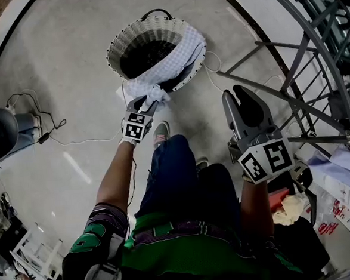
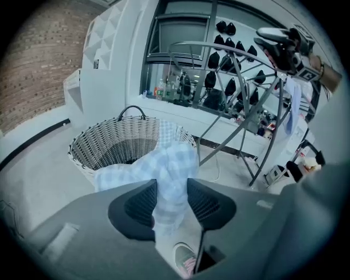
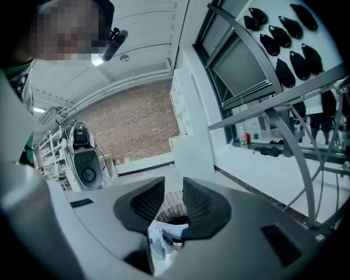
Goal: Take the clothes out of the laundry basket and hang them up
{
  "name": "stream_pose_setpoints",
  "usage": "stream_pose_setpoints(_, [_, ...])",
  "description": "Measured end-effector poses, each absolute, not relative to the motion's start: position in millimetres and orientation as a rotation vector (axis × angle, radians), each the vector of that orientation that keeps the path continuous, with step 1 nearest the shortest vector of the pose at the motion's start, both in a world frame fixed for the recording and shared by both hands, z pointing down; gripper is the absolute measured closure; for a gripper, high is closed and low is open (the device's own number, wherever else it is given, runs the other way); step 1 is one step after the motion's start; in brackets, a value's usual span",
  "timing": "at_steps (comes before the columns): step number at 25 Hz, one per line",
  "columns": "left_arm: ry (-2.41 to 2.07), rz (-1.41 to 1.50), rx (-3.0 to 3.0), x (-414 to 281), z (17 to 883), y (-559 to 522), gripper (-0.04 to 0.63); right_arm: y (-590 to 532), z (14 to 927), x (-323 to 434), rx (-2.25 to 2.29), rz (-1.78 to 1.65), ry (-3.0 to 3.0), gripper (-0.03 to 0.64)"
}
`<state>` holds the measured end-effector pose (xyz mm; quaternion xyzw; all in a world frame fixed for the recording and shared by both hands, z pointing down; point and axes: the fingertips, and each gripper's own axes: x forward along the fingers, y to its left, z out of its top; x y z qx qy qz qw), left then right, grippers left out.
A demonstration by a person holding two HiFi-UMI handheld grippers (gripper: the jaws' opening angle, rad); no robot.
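The wicker laundry basket (image 1: pixel 120 41) stands on the pale floor (image 1: pixel 69 84) in front of the person's feet. A light blue checked cloth (image 1: pixel 178 61) is draped over its near rim and hangs outside, part of it bunched up. The left tool (image 1: pixel 147 102) points steeply down at that bunch. In the left gripper view its jaws stand wide apart, with the cloth (image 2: pixel 164 169) running between them and brushing the pads without being clamped.

The right tool (image 1: pixel 234 93) is off to the side, well apart from the basket and near the grey metal drying rack (image 1: pixel 301 67). Its jaws are partly apart with nothing between them. In the right gripper view the basket (image 3: pixel 169 199) and the cloth (image 3: pixel 159 240) show through the gap, further off.
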<state>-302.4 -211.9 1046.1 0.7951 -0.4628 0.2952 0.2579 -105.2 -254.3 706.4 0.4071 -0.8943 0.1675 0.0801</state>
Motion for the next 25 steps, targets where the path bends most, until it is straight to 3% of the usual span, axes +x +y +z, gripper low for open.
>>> stream_pose_setpoints(5, [-1.281,0.828,2.164,-306.9,1037.7,-215.0,0.557,-257.6,702.7,-100.8,1.238,0.516,-2.656,0.526])
stream_pose_setpoints(14, [-1.310,0.856,2.182,-318.5,990.8,-209.2,0.565,-252.7,664.5,-103.6,1.227,0.516,-2.666,0.526])
stream_pose_setpoints(25, [-1.423,0.796,2.215,-307.1,843.9,-189.2,0.566,-223.0,535.4,-78.5,1.207,0.443,-2.713,0.526])
